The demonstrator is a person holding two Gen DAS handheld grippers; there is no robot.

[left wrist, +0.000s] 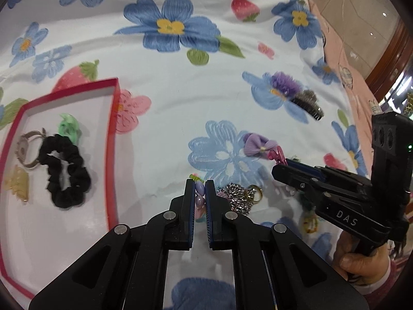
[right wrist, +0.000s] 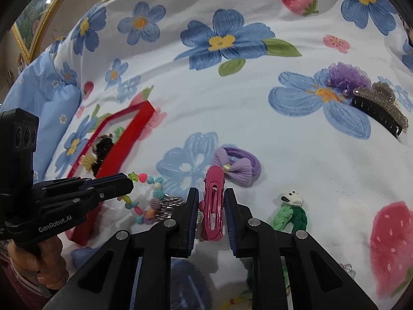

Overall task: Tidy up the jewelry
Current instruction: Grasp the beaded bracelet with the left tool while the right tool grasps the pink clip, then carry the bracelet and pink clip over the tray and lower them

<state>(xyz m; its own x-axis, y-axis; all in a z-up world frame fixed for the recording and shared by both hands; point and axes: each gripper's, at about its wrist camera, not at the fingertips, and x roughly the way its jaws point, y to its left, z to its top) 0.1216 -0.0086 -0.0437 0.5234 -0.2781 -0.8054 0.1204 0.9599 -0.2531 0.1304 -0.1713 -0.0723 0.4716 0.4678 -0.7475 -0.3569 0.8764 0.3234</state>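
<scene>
My left gripper [left wrist: 199, 184] is shut on a colourful bead bracelet [left wrist: 200, 190], which trails over the floral sheet [right wrist: 140, 204] in the right wrist view. My right gripper [right wrist: 211, 192] straddles a pink hair clip [right wrist: 212, 206]; its jaws stand a little wider than the clip. A red-rimmed box [left wrist: 111, 139] at the left holds a black scrunchie [left wrist: 65, 173], a ring [left wrist: 27, 147], a green clip [left wrist: 67, 126] and a yellow claw clip [left wrist: 16, 184].
On the sheet lie a purple bow hair tie [right wrist: 236, 166], a purple tulle flower [right wrist: 347, 75], a glittery black claw clip [right wrist: 379, 108], a green braided tie with a white animal head [right wrist: 290, 213] and a silver chain piece [left wrist: 237, 196].
</scene>
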